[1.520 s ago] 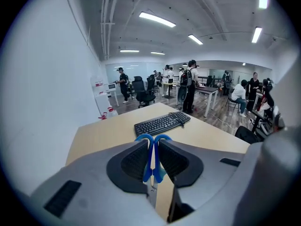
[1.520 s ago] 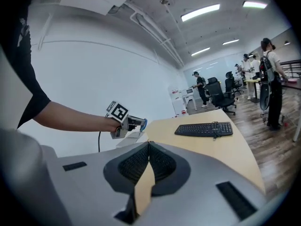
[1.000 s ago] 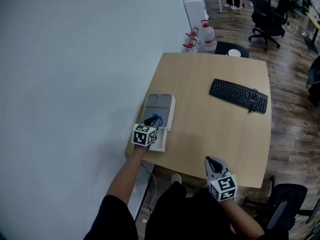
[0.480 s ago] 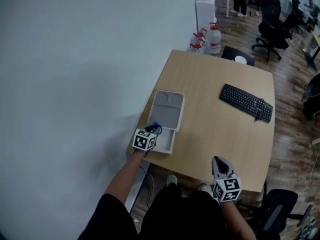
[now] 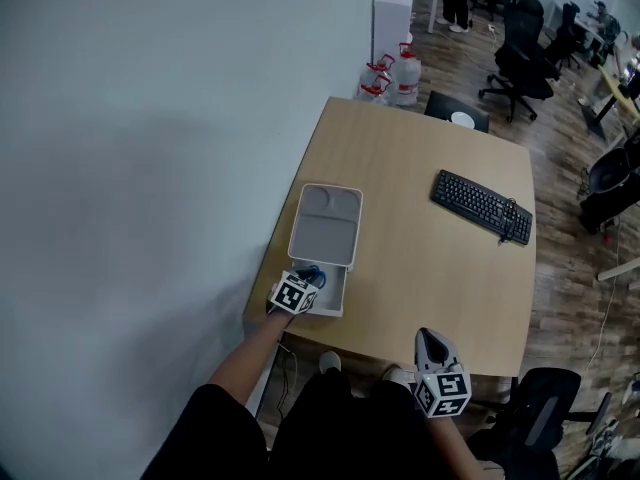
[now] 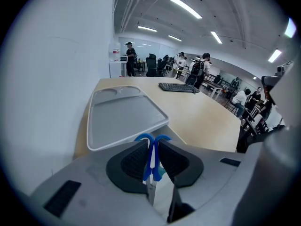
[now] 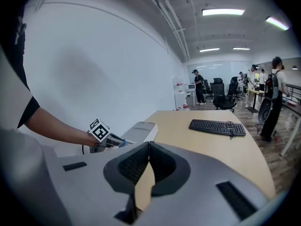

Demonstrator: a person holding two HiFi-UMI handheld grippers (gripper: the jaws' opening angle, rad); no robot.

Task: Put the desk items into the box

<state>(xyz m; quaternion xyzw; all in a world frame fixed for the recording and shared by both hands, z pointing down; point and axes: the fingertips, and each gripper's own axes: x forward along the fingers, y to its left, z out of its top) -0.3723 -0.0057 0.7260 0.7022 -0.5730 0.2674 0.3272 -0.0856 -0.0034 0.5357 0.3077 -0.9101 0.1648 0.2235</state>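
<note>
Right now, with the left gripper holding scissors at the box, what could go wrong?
1. The left gripper pinches the scissors only by their thin blue handles, so they may swivel or slip before they are inside.
2. The box sits by the table's near left corner, so a nudge while lowering might push it toward the edge.

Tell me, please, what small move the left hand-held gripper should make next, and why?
Probably lower it a little into the box, then open the jaws. The left hand-held gripper is shut on the blue-handled scissors, blades pointing down, right over the near end of the box, whose lid lies open beyond it.
</note>
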